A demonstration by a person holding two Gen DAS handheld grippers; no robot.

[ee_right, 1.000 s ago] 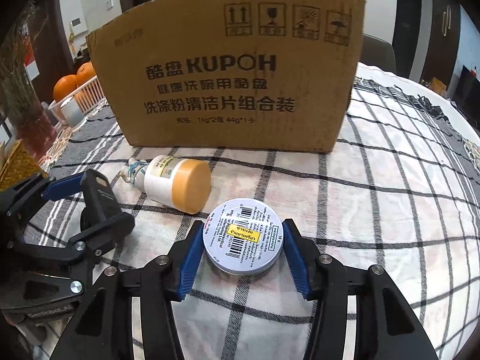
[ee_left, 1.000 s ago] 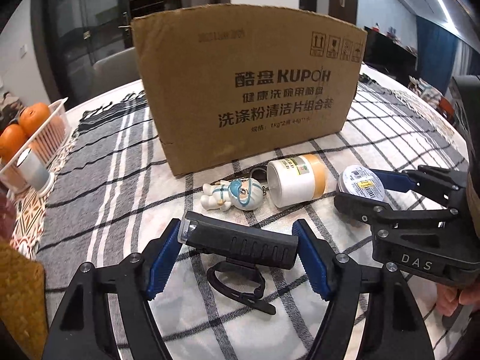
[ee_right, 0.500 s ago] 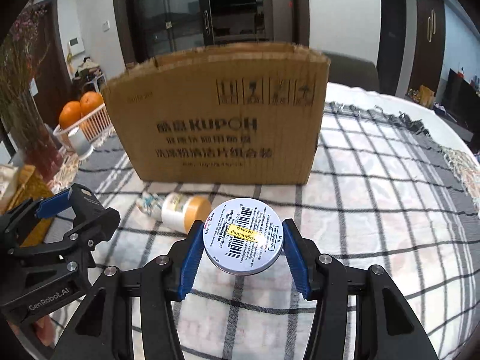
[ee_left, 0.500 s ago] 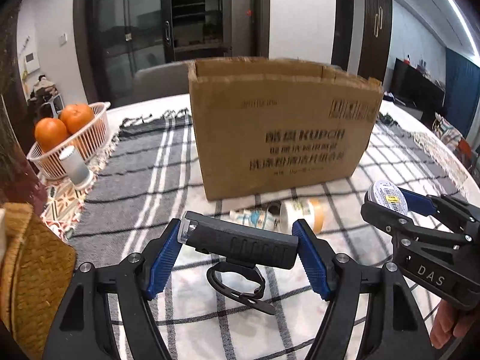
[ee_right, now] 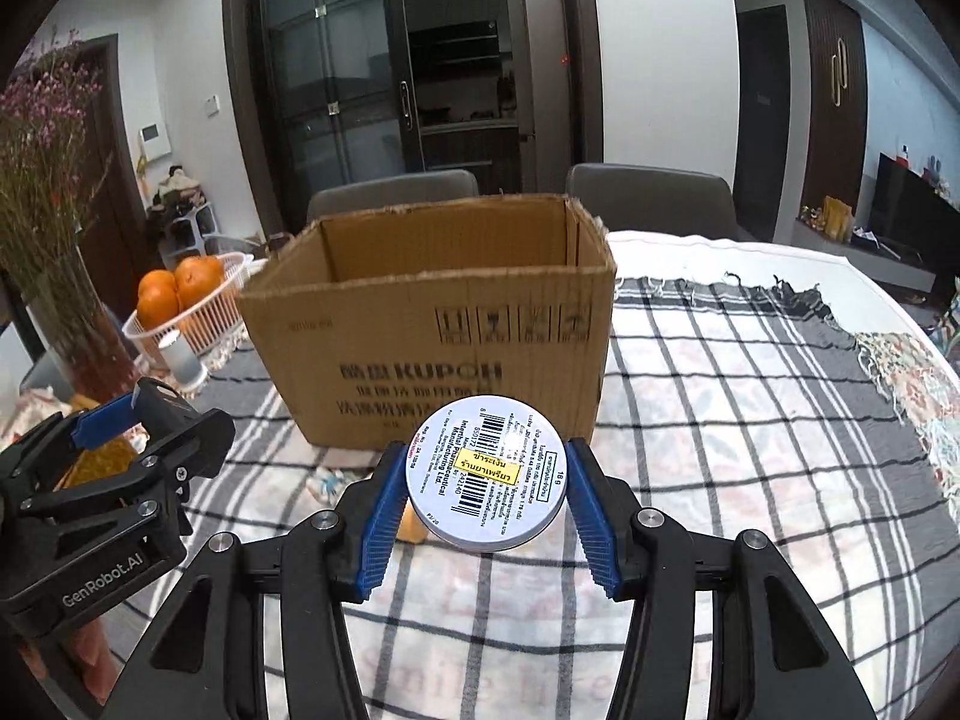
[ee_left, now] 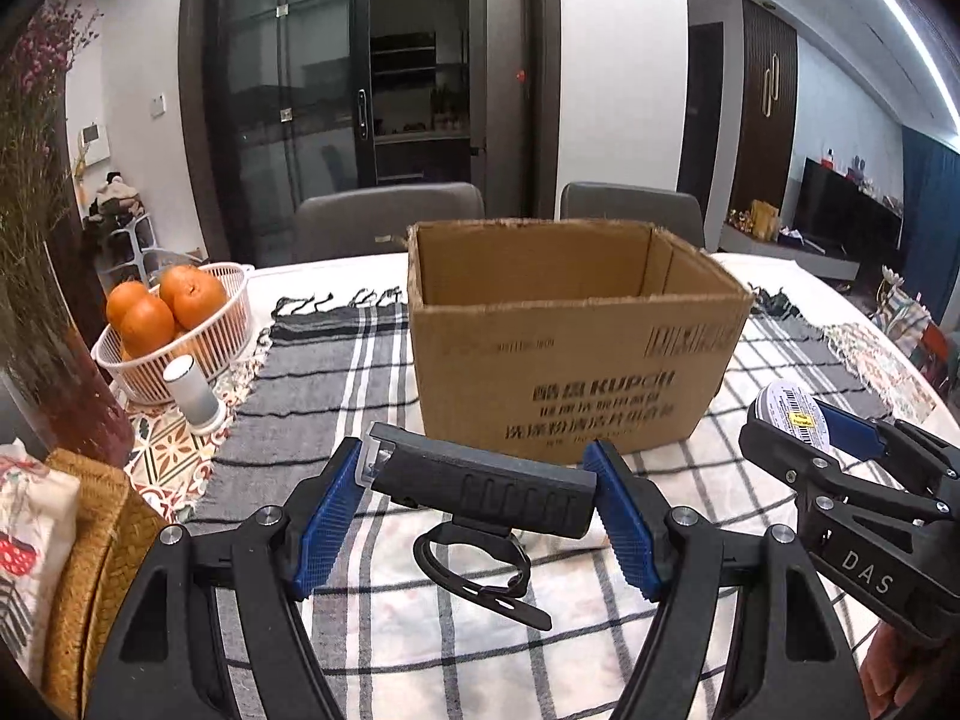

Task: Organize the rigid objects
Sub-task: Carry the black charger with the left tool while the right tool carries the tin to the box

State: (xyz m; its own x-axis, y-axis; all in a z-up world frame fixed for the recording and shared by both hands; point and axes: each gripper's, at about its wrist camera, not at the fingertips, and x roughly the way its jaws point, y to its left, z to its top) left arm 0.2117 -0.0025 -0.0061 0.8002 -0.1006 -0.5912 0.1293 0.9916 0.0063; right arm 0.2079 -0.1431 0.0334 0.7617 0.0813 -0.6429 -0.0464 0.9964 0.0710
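Your left gripper (ee_left: pixel 480 516) is clamped end-to-end on a black bike light (ee_left: pixel 480 483), blue pads on both ends; its mount strap (ee_left: pixel 474 567) hangs below, clear of the table. Your right gripper (ee_right: pixel 483 507) is closed on a round tin (ee_right: pixel 485 474), label side facing the cam, pads on opp. edges. Both items are held above the checked cloth (ee_right: pixel 720 420).

Cardboard box (ee_left: pixel 570 348) stands upright at 12 o'clock from both grippers, top open, near wall facing you. Inside floor isn't visible.

In the left wrist view, the right gripper w/ tin sits at 3 o'clock, apart from the light. In the right wrist view, the left gripper sits at 9 o'clock.

Obstacles and surroundings:
- White basket (ee_left: pixel 198 330) w/ oranges (ee_left: pixel 168 306) at 10 o'clock, well left of the box.
- Small white cylinder (ee_left: pixel 195 393) just in front of the basket.
- Woven mat (ee_left: pixel 90 540) at 8 o'clock.
- An orange-capped item (ee_right: pixel 411 525) lies on the cloth, mostly hidden behind the right gripper's left pad.
- Two grey chairs (ee_left: pixel 390 216) behind the box.
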